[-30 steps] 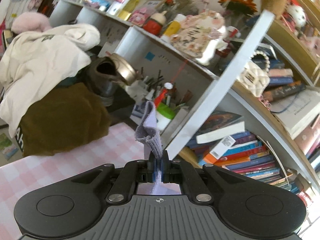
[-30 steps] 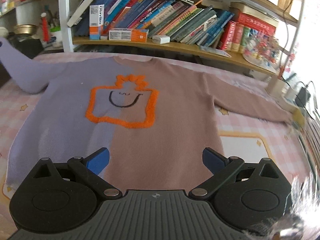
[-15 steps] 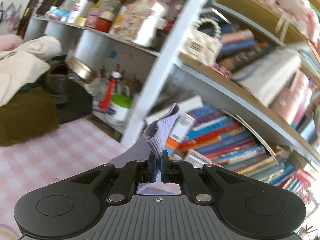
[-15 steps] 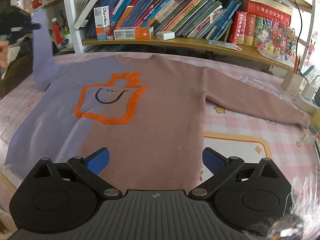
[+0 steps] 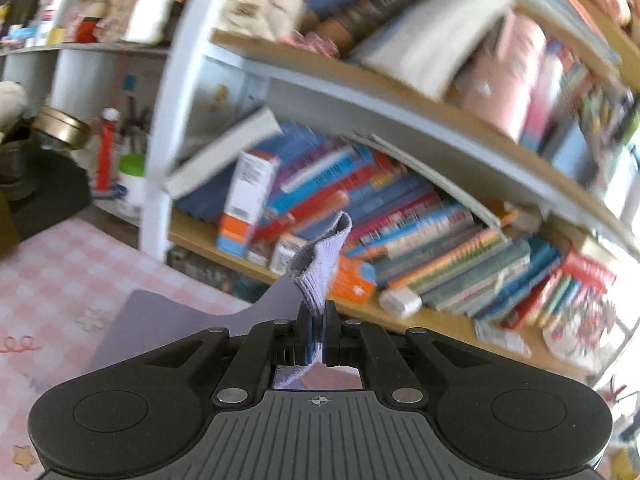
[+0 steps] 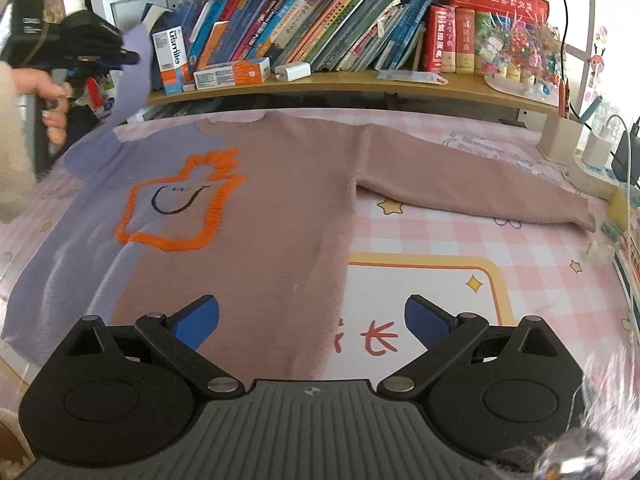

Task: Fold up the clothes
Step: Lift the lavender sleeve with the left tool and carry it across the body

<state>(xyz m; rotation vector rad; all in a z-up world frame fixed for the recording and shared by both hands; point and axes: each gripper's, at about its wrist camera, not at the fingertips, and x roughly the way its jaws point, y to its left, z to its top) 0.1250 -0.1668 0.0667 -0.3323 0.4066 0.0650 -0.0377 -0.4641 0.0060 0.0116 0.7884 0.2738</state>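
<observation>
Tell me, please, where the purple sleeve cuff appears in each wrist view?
Left wrist: purple sleeve cuff at lower centre, pinched in the left claw.
Right wrist: upper left, cuff lifted beside the books.
Shared landmark: the white and orange box on the shelf.

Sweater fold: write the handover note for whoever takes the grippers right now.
Left gripper: shut on the purple sleeve's cuff, holding it up off the bed at the sweater's shelf-side corner.
Right gripper: open, empty, above the sweater's hem.
Sweater: flat, face up on the pink checked cover; brown sleeve stretched out flat toward the sockets.
Done: purple sleeve picked up.
Left: lay the purple sleeve across the chest, likely the same with the brown sleeve, then fold the body.
</observation>
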